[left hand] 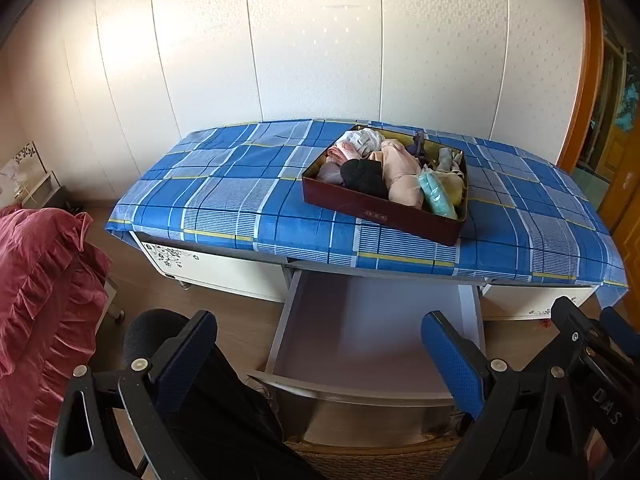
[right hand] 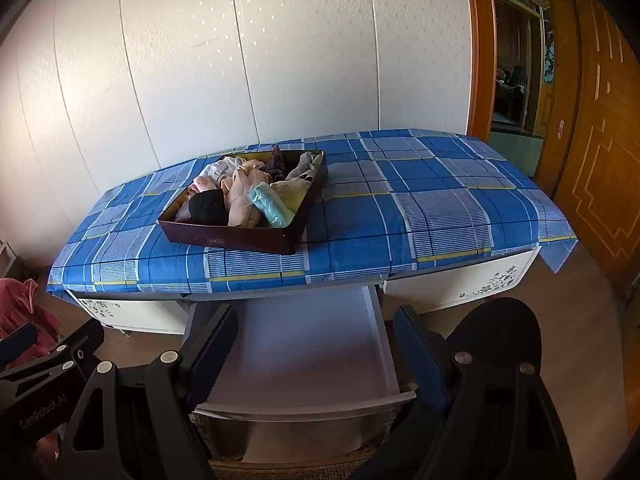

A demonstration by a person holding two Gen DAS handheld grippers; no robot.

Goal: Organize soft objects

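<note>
A dark red box (left hand: 372, 204) sits on the blue plaid cloth (left hand: 224, 196) covering a low cabinet (left hand: 224, 268). Soft clothes fill the box: a black piece (left hand: 364, 176), a peach one (left hand: 400, 172), a mint roll (left hand: 436, 196). Below, a drawer (left hand: 360, 332) stands pulled out. The left gripper (left hand: 320, 356) hangs above it, fingers wide apart. A red ruffled cover (left hand: 36, 288) lies at left.

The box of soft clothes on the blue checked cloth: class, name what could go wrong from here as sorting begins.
1. The box sits near the table's front edge, above the open drawer; tugging tangled clothes might drag it off.
2. The loose tablecloth could slide along with it.
3. Both hand-held grippers, left and right, are open and low by the drawer and might bump it.
</note>
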